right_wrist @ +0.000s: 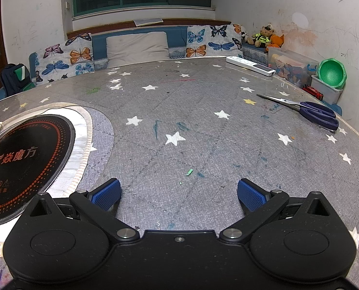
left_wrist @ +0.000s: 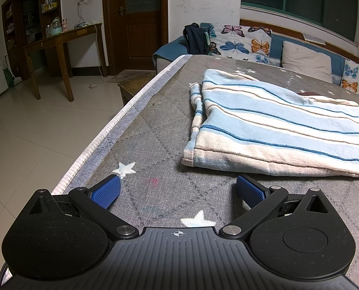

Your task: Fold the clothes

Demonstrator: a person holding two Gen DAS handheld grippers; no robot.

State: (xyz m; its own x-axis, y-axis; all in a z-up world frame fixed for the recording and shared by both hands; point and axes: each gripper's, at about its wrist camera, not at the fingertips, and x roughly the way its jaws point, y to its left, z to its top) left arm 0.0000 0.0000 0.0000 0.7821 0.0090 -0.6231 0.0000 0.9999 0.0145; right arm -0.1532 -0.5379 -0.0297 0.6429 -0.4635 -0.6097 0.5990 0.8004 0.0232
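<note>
One star-patterned grey table, tiled floor.

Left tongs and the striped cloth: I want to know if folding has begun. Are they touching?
Apart. The left wrist view shows bare table between the open left tongs and the striped cloth.

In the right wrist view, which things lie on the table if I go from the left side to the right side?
Black round induction plate → green scrap → white remote control → blue-handled scissors. All of them rest on the grey star-patterned table cover.
</note>
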